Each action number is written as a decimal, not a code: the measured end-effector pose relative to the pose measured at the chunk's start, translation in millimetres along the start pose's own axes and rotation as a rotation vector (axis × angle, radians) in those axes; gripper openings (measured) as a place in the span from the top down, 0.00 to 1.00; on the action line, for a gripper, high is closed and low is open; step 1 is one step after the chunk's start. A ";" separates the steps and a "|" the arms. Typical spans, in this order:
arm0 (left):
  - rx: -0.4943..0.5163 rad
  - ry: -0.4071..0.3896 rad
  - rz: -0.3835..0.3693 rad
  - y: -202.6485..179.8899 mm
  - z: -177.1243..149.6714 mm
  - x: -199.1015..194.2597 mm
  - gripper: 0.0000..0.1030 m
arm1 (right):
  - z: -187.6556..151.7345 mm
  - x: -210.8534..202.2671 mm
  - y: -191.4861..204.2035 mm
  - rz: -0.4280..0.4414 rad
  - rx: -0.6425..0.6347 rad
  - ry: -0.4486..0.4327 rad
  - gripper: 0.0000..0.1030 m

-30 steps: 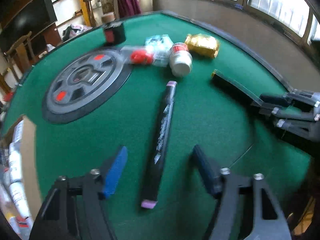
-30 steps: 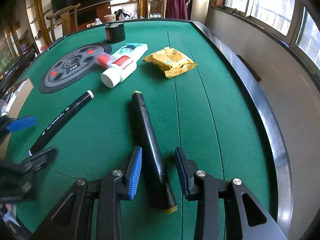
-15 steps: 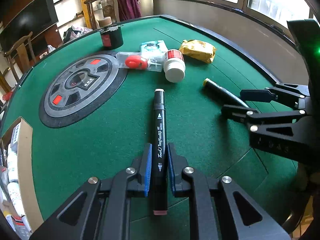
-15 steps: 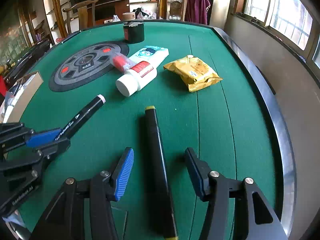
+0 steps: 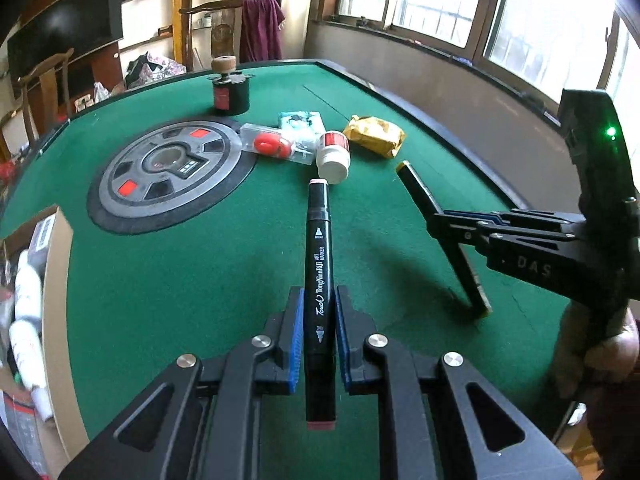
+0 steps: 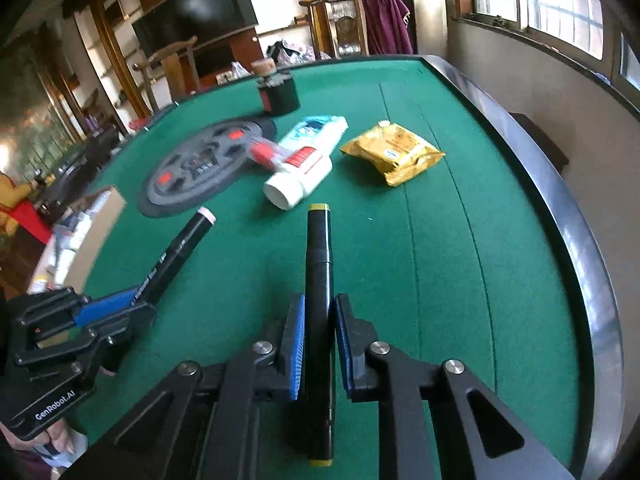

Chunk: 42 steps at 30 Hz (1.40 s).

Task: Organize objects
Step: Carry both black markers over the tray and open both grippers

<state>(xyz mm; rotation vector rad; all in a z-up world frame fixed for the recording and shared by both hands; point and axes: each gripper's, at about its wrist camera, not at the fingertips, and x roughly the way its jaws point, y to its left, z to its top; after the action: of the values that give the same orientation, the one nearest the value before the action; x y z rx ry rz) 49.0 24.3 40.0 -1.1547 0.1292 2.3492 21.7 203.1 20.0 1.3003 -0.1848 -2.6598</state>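
Observation:
My left gripper is shut on a black art marker with pink end caps and holds it above the green felt table. My right gripper is shut on a black marker with yellow end caps, also lifted off the felt. Each gripper shows in the other's view: the right one with its yellow-capped marker, the left one with its pink-capped marker.
Farther back lie a white tube with a red label, a yellow snack packet, a clear case with a red thing inside, a round grey centre panel and a black cup. A cardboard box stands at the left edge.
Both grippers closed on their markers, the left first and then the right, and lifted them off the felt. The views rose and tilted up.

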 end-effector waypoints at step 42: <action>-0.326 -0.312 0.241 151.7 -101.0 -192.2 0.86 | 16.9 -66.6 239.1 0.349 -0.320 -0.144 0.84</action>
<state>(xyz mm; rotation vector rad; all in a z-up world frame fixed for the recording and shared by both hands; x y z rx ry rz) 144.3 -215.1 101.8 -0.9370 -0.2458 2.8101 73.0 -15.8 126.4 0.8877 -0.0007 -2.3627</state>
